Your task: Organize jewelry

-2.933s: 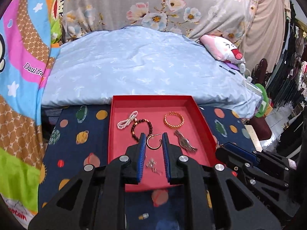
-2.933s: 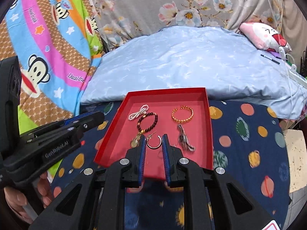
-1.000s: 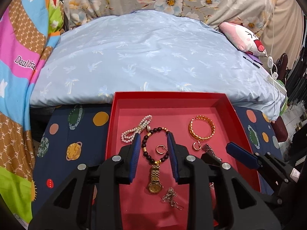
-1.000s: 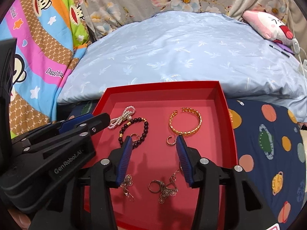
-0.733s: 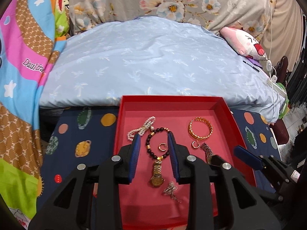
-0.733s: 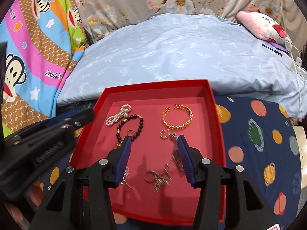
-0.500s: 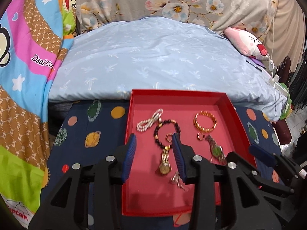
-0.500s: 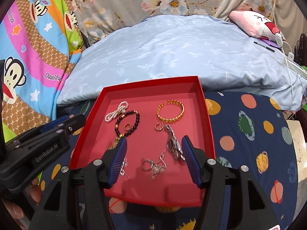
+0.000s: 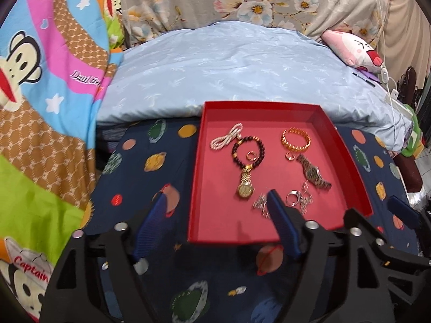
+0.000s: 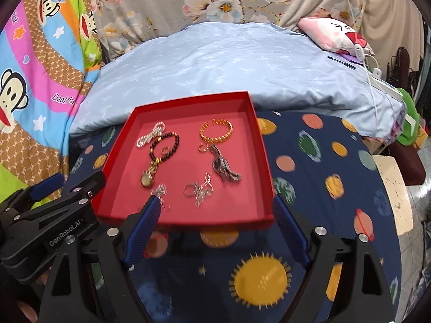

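Left gripper [image 9: 215,207] jaws spread wide, just been opening, nothing between pads. Right gripper [image 10: 214,210] likewise wide, just been opening, empty. Both hang over near edge of shallow red cardboard tray [image 9: 195,188] on navy planet-print cloth [image 10: 323,188]. Ahead in tray: silver ring-and-chain tangle [image 10: 198,188], gold watch [image 9: 245,187], silver watch [image 9: 312,173]. Farther: dark bead bracelet [image 9: 249,148], gold bangle [image 9: 295,138], pearl strand [image 9: 226,140].

red tray [image 9: 347,161], navy planet-print cloth [image 9: 150,177]
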